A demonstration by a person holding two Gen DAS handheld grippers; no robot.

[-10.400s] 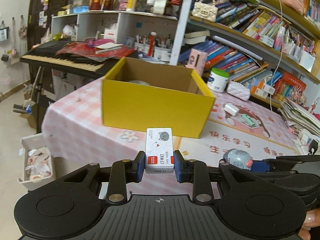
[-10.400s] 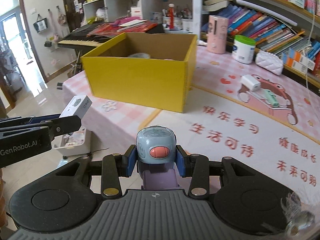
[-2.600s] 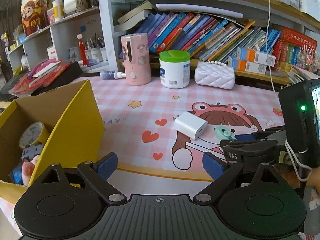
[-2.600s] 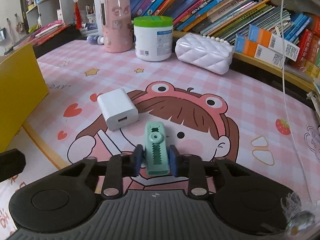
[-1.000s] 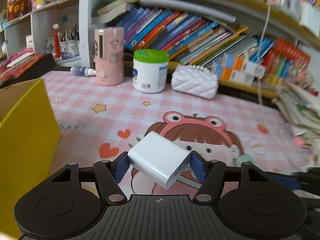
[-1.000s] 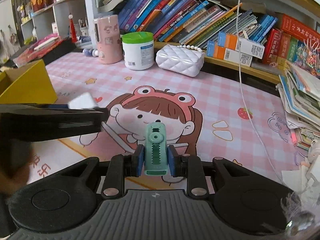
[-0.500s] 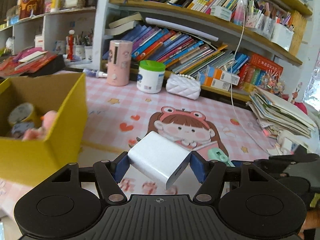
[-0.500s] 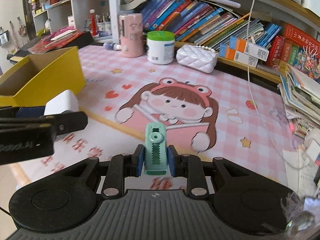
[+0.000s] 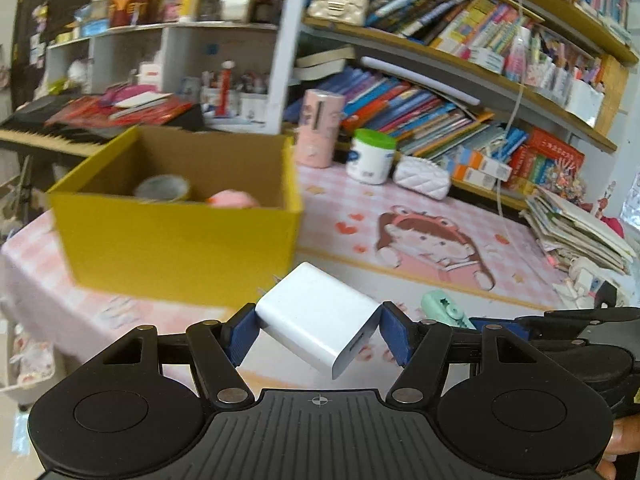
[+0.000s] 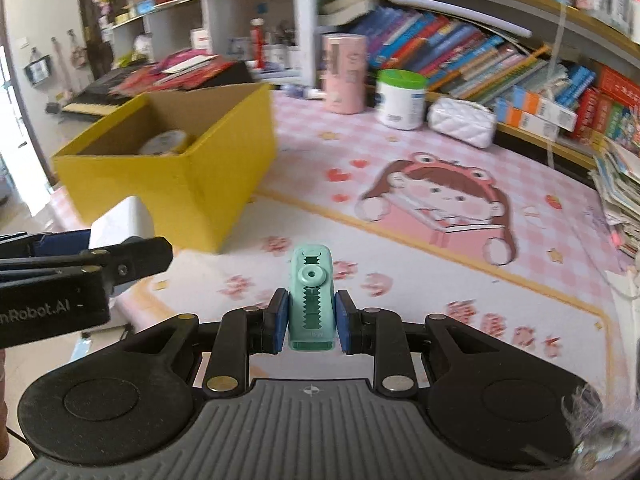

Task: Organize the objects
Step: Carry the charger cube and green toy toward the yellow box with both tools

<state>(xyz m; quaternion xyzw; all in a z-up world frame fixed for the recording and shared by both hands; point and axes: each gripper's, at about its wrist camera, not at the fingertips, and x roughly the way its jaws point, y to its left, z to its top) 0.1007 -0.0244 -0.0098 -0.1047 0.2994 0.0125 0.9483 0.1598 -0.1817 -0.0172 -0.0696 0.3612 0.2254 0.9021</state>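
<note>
Two grippers, each closed on one small thing above the pink checked table mat (image 10: 540, 240). Left gripper (image 9: 318, 338): blue pads clamped on a white charger block (image 9: 316, 312), held tilted, one corner pointing down toward the camera, a port slot showing on its lower right face. Right gripper (image 10: 310, 322): pads pressed tight against the sides of a mint-green clip (image 10: 311, 300), upright between them, toothed strip facing the camera. Both carried clear of the mat, near the yellow cardboard box (image 9: 180, 248).

Open-topped box, standing at the mat's left end, plain brown inside. Within it: a roll of tape (image 9: 162, 189) lying against the back part, and something soft and pink (image 9: 234, 199) beside it, too blurred to name. Most of the box floor hidden behind the near wall in both views.

Behind the box, at the foot of the bookshelves: a pink cylinder (image 10: 344, 80), a white tub with a green lid (image 10: 401, 98), closed, contents unseen, and a white quilted pouch (image 10: 464, 120).

Right edge of the left wrist view: right gripper seen side-on, mostly dark, with only the clip's green tip (image 9: 442, 307) peeping out. Left edge of the right wrist view: left gripper cut off by the frame, the charger partly masked behind its finger. Much of both views smeared by motion blur.
</note>
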